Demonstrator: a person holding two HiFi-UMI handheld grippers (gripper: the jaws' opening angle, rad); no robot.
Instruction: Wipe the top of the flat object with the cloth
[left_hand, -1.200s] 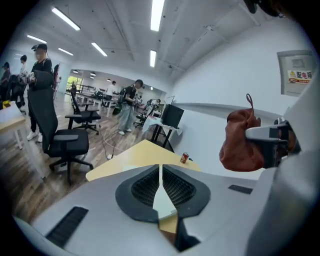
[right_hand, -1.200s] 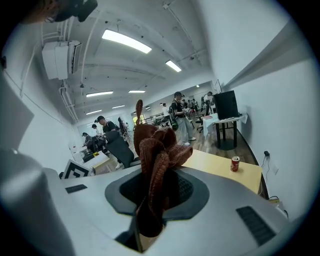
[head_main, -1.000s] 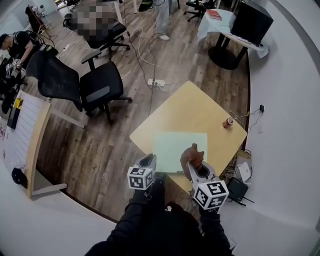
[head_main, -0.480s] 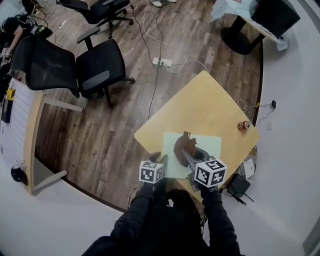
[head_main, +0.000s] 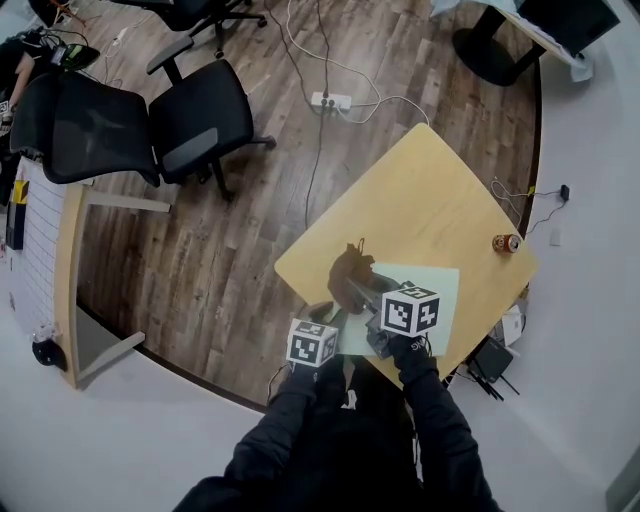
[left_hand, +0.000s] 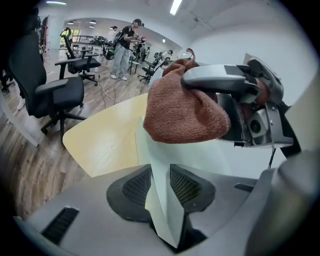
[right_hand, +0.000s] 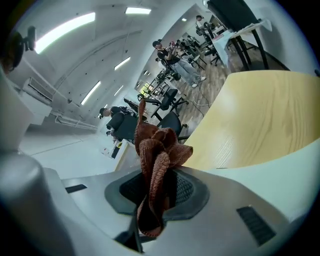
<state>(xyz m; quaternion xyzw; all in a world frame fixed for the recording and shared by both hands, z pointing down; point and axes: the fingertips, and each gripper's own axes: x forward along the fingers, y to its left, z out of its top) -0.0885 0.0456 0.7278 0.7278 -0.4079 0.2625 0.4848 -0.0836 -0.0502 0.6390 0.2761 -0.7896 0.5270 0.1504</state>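
A pale green flat sheet lies on the near part of the yellow wooden table. My left gripper is shut on the sheet's near left edge, and the sheet runs up from between its jaws. My right gripper is shut on a bunched brown cloth. The cloth hangs over the sheet's far left corner, right in front of the left gripper. In the right gripper view the cloth stands up out of the jaws of that gripper.
A soda can stands near the table's right corner. Two black office chairs and a white power strip with cables sit on the wooden floor beyond. Dark gear lies on the floor under the table's right edge.
My right gripper has carried the cloth leftward across the sheet, from its right part to its far left corner. The left gripper stays on the sheet's near left edge.
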